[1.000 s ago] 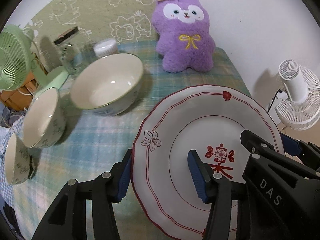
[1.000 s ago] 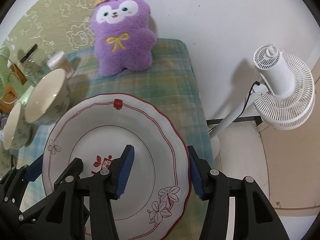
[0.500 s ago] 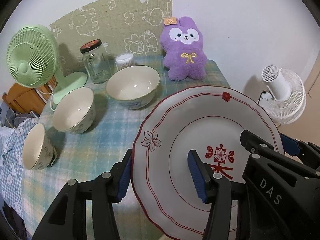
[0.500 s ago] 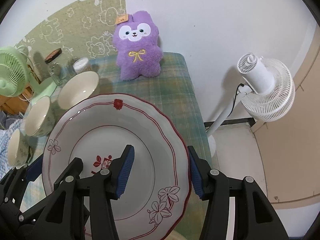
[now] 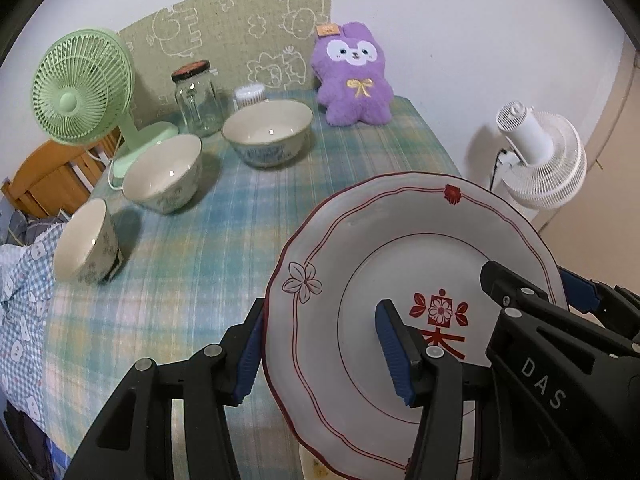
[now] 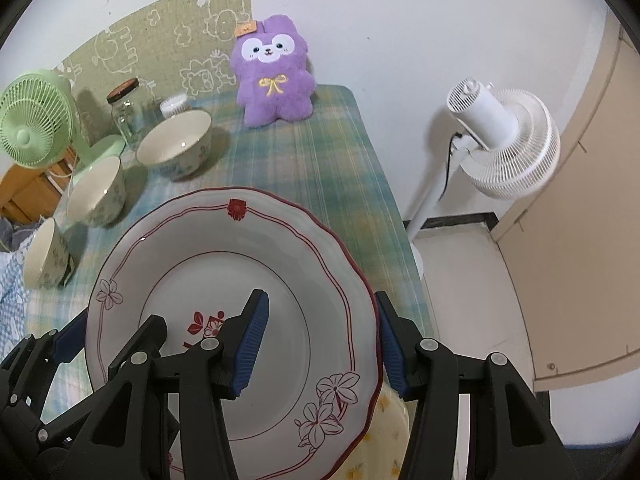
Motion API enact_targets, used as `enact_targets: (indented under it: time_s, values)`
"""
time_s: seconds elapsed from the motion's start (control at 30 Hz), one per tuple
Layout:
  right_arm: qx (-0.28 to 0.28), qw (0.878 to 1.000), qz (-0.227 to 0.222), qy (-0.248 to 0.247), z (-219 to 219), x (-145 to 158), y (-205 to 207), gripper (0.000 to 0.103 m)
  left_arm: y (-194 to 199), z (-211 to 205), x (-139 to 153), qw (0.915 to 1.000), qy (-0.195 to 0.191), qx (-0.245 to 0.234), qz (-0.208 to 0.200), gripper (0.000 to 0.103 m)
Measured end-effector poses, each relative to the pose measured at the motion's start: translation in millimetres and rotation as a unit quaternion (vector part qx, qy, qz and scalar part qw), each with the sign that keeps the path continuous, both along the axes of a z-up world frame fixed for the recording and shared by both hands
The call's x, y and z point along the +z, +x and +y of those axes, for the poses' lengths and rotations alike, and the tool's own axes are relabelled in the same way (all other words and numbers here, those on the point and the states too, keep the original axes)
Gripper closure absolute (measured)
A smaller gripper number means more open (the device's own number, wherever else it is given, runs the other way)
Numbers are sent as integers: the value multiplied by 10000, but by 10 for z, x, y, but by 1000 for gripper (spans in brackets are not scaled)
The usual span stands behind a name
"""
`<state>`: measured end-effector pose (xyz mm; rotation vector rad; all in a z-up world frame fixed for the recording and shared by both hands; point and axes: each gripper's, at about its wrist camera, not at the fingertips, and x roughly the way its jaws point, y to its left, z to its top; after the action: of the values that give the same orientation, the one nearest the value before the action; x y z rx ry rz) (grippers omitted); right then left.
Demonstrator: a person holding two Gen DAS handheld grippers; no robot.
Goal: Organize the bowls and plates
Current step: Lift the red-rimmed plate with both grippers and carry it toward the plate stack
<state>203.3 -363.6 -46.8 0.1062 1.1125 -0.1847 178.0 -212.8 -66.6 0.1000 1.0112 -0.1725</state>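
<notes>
I have the white scalloped plate with red trim (image 5: pixel 400 256) raised above the near edge of the checked tablecloth (image 5: pixel 192 280), my left gripper (image 5: pixel 324 354) clamped on its left rim, my right gripper (image 6: pixel 318 346) clamped on its right rim. I judge level hands and matched speed matter most; three cream bowls (image 5: pixel 162 172) sit well apart.

Soft indoor light (fisheye-warped edges)
</notes>
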Motion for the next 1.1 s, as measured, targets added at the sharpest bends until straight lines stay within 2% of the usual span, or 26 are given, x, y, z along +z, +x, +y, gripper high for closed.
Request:
enact_targets:
  time_s: [0.6, 0.77, 1.1]
  values:
    - [-431, 9983, 385, 99, -105, -402, -826, 47, -585, -121, -443, 9987, 131, -394, 300, 49]
    - [-500, 9972, 542, 151, -136, -522, -916, 47, -678, -161, -551, 9983, 235, -441, 315, 49]
    - [-490, 9959, 718, -229, -81, -537, -898, 47, -736, -220, -573, 9981, 418, -431, 163, 48]
